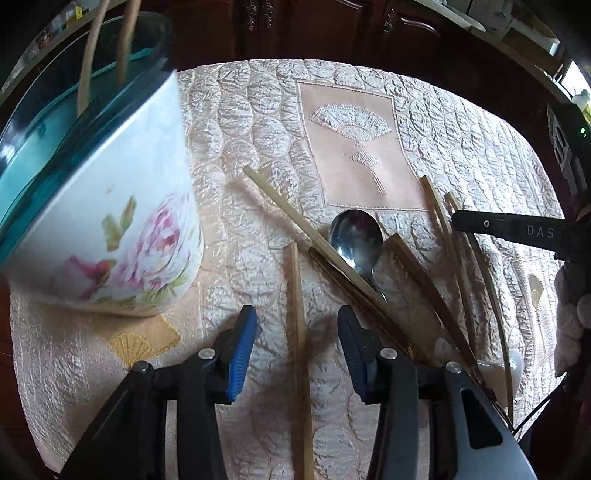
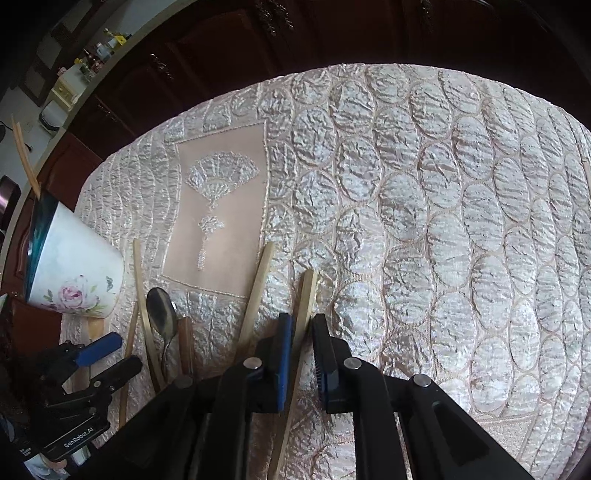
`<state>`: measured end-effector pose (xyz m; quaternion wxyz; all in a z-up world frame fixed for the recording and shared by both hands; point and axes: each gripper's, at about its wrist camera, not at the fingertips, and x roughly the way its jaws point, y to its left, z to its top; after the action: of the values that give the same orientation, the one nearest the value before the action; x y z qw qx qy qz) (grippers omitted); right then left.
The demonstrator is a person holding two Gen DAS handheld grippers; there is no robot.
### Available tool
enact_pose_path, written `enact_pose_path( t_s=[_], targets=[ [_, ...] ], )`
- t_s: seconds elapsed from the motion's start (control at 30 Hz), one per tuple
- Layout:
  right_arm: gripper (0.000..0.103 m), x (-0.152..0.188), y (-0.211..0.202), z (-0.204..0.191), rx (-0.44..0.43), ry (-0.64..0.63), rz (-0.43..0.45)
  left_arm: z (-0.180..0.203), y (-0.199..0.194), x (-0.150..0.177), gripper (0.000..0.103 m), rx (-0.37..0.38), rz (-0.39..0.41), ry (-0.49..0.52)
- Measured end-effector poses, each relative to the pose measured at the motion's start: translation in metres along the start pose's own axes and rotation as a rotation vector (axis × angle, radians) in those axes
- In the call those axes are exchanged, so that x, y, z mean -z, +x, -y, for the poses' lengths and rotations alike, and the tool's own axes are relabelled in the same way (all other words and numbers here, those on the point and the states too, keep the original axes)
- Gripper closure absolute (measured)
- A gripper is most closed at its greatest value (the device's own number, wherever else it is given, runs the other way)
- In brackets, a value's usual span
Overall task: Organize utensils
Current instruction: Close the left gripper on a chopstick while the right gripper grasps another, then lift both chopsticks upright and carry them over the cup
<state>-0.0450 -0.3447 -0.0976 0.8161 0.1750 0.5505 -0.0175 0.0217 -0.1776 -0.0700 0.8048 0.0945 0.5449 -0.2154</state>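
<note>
A white floral cup (image 1: 122,221) with a teal rim stands at the left and holds two chopsticks (image 1: 88,62). It also shows at the left edge of the right wrist view as the cup (image 2: 74,269). My left gripper (image 1: 297,347) is open, and a loose chopstick (image 1: 295,280) lies on the cloth between its blue pads. A metal spoon (image 1: 356,236) and several more chopsticks lie just right of it. My right gripper (image 2: 303,358) stands narrowly open astride another chopstick (image 2: 308,295); its pads do not press on it. The spoon (image 2: 161,314) lies to its left.
A quilted pale tablecloth (image 2: 443,221) with a fan panel covers the table. A white ceramic piece (image 1: 498,369) lies under the chopsticks at the right. Dark wooden cabinets (image 1: 295,29) stand behind the table. The left gripper (image 2: 110,360) shows low at the left in the right wrist view.
</note>
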Motion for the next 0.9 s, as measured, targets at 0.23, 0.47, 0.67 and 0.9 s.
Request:
enact_pose_path(
  t_s=[0.23, 0.47, 0.67, 0.9],
  targets=[
    [0.093, -0.010, -0.003, -0.005, -0.046, -0.017, 0.021, 0.000, 0.006, -0.018, 0.097, 0.020, 0.001, -0.011],
    [0.096, -0.015, -0.048, -0.019, -0.101, -0.062, 0.120, -0.018, -0.044, -0.018, 0.098, 0.119, 0.095, -0.042],
    [0.096, -0.007, -0.095, -0.037, -0.145, -0.101, 0.197, -0.031, -0.095, -0.012, 0.098, 0.184, 0.173, -0.075],
    [0.096, -0.011, -0.152, -0.072, -0.195, -0.177, 0.295, -0.052, -0.168, -0.004, 0.098, 0.238, 0.289, -0.086]
  ],
)
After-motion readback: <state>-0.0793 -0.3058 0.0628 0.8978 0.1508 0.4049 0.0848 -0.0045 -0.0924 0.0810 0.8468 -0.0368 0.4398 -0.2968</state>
